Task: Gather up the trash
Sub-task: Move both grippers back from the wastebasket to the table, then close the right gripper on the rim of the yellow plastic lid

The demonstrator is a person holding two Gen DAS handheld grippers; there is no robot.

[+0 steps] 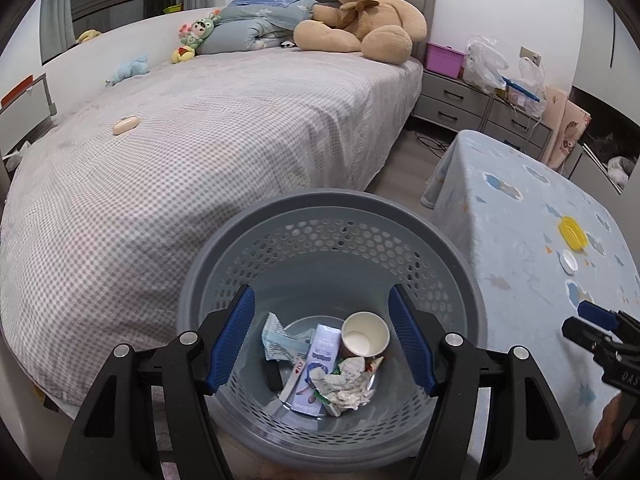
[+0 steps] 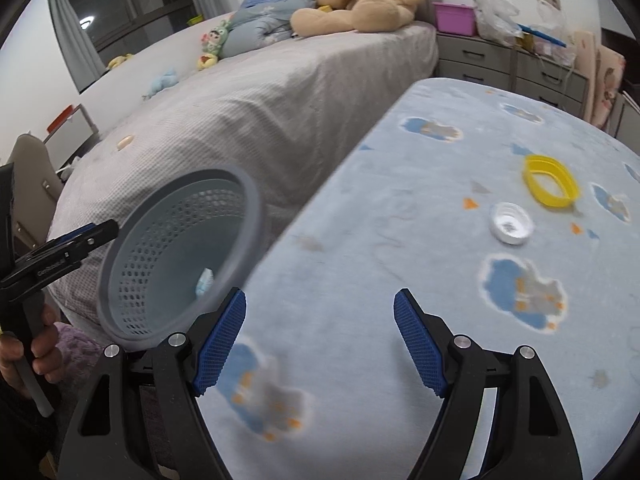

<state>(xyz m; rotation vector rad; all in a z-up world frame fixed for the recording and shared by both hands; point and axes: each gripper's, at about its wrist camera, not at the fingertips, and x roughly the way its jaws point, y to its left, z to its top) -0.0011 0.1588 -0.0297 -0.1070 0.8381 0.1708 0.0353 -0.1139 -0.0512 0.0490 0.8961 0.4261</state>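
Observation:
A grey perforated trash basket (image 1: pixel 332 220) stands on the floor between the bed and the table. Inside lie a paper cup (image 1: pixel 365 334), a blue carton (image 1: pixel 318 364) and crumpled paper (image 1: pixel 346 386). My left gripper (image 1: pixel 321 340) is open and empty, right above the basket's mouth. My right gripper (image 2: pixel 320 344) is open and empty over the table's blue cloth (image 2: pixel 360 280). A yellow lid (image 2: pixel 551 180) and a white cap (image 2: pixel 511 223) lie on the table beyond it; they also show in the left wrist view, the yellow lid (image 1: pixel 573 232) and the white cap (image 1: pixel 569 261). The basket shows in the right wrist view (image 2: pixel 120 280).
A bed with a checked cover (image 1: pixel 200 140) lies left of the basket, with a big teddy bear (image 1: pixel 360 12), small toys and a folded quilt at its head. Grey drawers (image 1: pixel 452 100) with a pink box and plastic bags stand at the back right.

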